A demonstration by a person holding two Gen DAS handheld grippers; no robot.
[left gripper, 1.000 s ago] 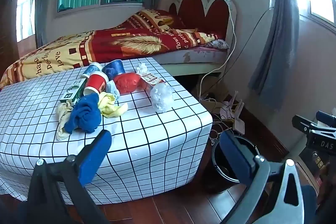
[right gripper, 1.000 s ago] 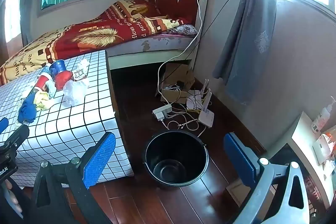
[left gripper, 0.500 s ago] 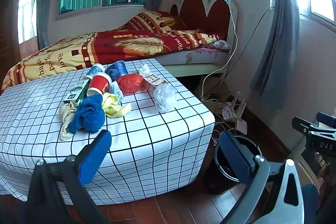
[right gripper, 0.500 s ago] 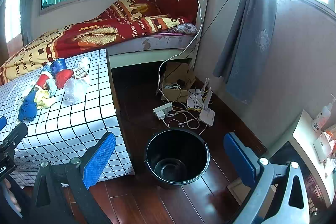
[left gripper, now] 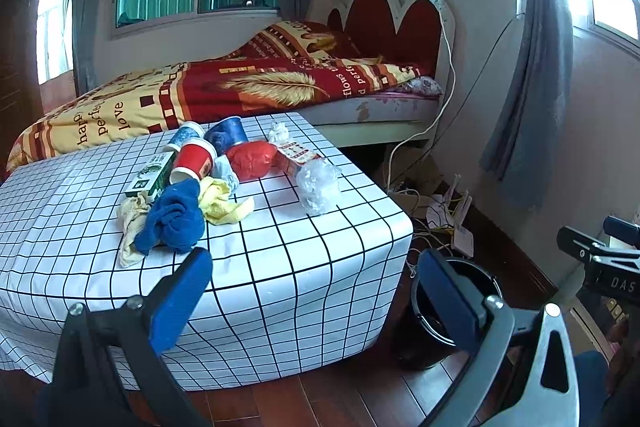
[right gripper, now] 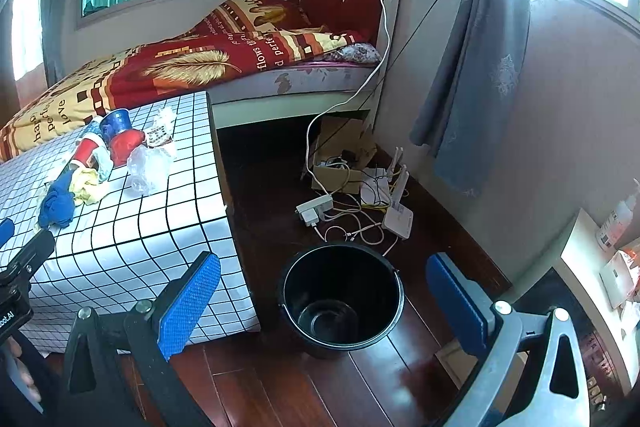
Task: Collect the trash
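Your left tool [left gripper: 316,291] has lifted slightly, jaws wide, empty | checked surface [left gripper: 280,267] ahead of it carries cups, cloths, clear plastic wrap [left gripper: 318,183]; bed [left gripper: 240,95] beyond | your right tool [right gripper: 324,295] gapes empty above black bucket [right gripper: 342,301] on wood floor.

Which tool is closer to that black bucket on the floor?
The right. The right tool hangs open just above the black bucket, which sits between its fingers in that view. The left tool is further off, facing the checkered table, with the bucket off to its right.
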